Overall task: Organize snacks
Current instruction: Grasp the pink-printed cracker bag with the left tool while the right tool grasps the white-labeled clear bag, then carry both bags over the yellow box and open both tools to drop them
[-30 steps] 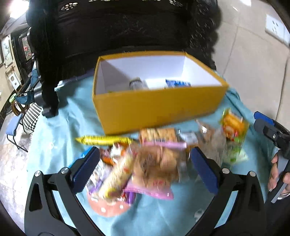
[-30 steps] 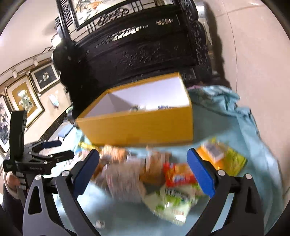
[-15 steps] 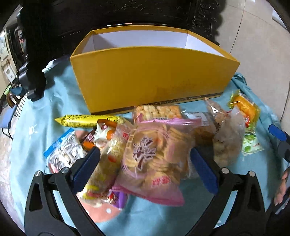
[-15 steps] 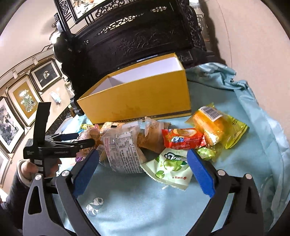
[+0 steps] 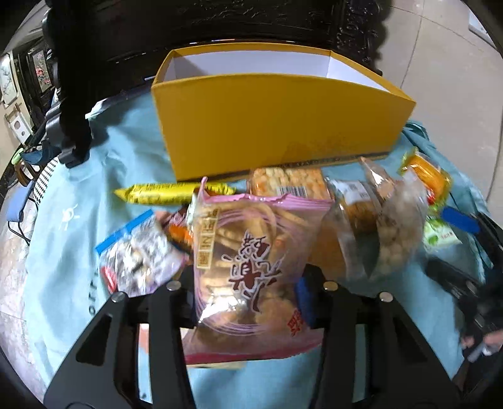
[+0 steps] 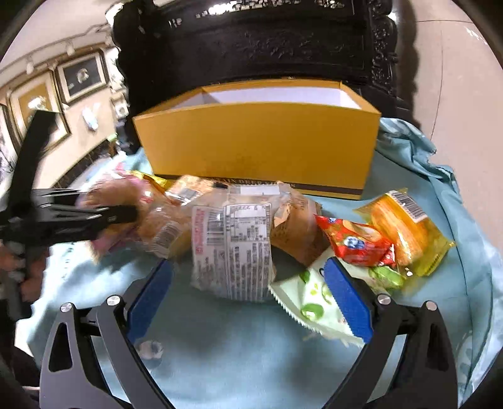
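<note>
We see a dark carved wooden cabinet [image 6: 267,41], gold-framed pictures [image 6: 83,77] on a beige wall [image 6: 63,28], pale tiled floor [image 5: 446,63].

Two wrist fisheyes, close above the snack pile, angled down, both facing the yellow box [image 5: 276,122].

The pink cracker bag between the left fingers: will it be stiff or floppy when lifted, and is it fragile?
The pink cracker bag looks like thin film, so it will probably sag and crinkle. The round crackers showing through may crack as the left hand-held gripper jaws close on it. It seems light for its size.
</note>
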The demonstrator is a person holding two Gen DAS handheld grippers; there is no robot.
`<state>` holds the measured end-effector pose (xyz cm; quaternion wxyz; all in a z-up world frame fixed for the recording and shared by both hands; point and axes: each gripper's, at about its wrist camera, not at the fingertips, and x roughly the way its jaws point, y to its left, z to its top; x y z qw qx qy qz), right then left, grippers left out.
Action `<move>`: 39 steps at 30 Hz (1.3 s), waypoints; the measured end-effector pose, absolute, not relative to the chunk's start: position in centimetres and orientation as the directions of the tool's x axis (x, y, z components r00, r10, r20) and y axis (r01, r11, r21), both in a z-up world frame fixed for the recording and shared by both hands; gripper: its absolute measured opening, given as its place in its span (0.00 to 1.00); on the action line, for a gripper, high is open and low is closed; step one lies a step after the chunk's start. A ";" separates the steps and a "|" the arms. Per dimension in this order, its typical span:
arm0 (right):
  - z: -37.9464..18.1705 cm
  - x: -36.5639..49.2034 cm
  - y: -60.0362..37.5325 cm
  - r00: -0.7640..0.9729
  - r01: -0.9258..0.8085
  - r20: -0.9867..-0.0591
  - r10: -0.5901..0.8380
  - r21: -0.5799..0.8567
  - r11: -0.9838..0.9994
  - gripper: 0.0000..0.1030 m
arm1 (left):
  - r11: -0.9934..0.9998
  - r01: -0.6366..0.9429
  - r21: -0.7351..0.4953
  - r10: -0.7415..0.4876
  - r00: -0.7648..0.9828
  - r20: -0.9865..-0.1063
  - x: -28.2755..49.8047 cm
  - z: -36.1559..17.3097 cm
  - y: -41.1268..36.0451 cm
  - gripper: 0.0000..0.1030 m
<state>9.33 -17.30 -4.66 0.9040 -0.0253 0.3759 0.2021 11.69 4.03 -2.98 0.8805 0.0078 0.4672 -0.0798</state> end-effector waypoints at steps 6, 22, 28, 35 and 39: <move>-6.0 11.9 -15.0 0.593 -0.397 -0.724 0.353 0.118 0.910 0.61 | 0.986 0.139 -0.093 -0.155 0.559 -0.815 10.3 -2.6 5.0 0.44; -2.1 9.2 -21.2 0.542 -0.370 -0.621 0.566 0.428 0.824 0.37 | 0.982 0.160 -0.096 -0.175 0.609 -0.773 8.0 1.3 4.7 0.44; 0.2 8.4 -22.0 0.582 -0.394 -0.590 0.560 0.397 0.829 0.37 | 0.978 0.189 -0.086 -0.188 0.631 -0.753 7.5 3.2 3.8 0.44; 5.7 9.4 -23.0 0.663 -0.423 -0.513 0.545 0.344 0.838 0.37 | 0.976 0.209 -0.057 -0.187 0.675 -0.713 9.3 7.2 2.9 0.44; 8.1 11.6 -23.3 0.712 -0.405 -0.477 0.516 0.321 0.856 0.37 | 0.978 0.204 -0.036 -0.173 0.711 -0.681 11.7 9.5 2.4 0.45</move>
